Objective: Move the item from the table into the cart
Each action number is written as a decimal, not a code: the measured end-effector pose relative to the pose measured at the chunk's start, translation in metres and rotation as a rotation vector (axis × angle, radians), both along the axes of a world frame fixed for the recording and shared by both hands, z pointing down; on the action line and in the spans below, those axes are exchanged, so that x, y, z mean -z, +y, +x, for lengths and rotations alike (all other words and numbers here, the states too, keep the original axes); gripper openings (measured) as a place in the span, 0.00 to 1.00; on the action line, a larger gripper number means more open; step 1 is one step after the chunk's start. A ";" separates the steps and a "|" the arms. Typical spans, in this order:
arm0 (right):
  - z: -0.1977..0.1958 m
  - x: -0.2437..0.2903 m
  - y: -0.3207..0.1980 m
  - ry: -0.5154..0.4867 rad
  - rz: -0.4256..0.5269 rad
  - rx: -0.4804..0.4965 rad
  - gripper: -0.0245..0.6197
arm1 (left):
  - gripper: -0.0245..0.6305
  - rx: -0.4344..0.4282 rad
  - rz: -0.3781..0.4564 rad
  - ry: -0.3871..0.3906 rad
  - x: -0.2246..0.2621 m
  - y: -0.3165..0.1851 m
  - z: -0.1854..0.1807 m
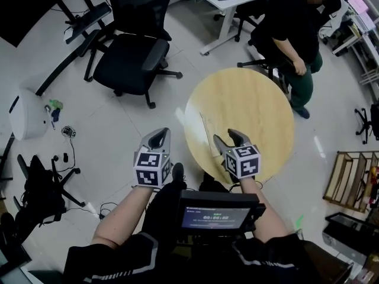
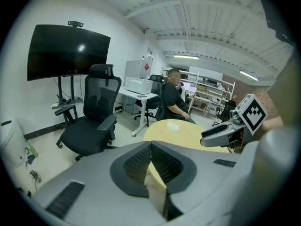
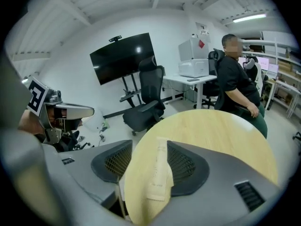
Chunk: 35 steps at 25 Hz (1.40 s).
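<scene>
1. The item [image 1: 207,134] is a long, thin, flat packet, pale cream and paper-like. It lies flat on the table [image 1: 254,105] close to the table's left rim.
2. In the head view its long axis runs away from the person, leaning slightly left at the far end.
3. In the right gripper view the item [image 3: 159,173] runs lengthwise along the line of the jaws. Its narrower end points away and its wider, slightly crumpled end is nearer the camera. Faint rows of print run along its face, too small to read.
4. The table is round, with a smooth light wood-grain top and a thin edge.
5. The right gripper [image 1: 226,136] hovers low over the table's near-left part with its jaws spread apart. The item lies between them, close against the right-hand ribbed pad [image 3: 186,166]. It rests on the table rather than being pinched.
6. The left gripper [image 1: 159,136] is off the table, over the pale glossy floor just left of the rim. Its dark ribbed pads [image 2: 162,161] meet at the tip with nothing between them.
7. Both grippers have grey matte shells and a cube with black-and-white square markers.
8. A black mesh office chair [image 1: 133,58] stands beyond the left gripper. A seated person [image 1: 293,28] in dark clothes is at the table's far side.
</scene>
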State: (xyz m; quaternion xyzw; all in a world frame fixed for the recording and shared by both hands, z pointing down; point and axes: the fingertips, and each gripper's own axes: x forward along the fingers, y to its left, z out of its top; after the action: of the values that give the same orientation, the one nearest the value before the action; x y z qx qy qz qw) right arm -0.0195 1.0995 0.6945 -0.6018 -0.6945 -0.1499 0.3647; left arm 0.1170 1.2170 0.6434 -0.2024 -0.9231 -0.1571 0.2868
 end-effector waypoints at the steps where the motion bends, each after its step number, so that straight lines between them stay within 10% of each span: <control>1: 0.005 -0.007 0.004 0.022 0.024 -0.005 0.46 | 0.05 -0.005 0.004 0.017 -0.006 0.008 0.003; 18: 0.004 -0.162 0.035 0.050 0.380 0.051 0.48 | 0.14 0.003 0.135 0.277 -0.157 0.024 0.003; 35: 0.005 -0.179 0.035 -0.006 0.393 0.083 0.09 | 0.14 0.021 0.194 0.196 -0.147 0.031 0.011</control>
State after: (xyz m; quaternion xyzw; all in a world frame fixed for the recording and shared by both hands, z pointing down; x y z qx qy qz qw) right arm -0.0140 1.1341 0.8736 -0.5466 -0.6277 -0.2991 0.4667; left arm 0.1283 1.2484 0.7901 -0.1976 -0.8690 -0.2279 0.3923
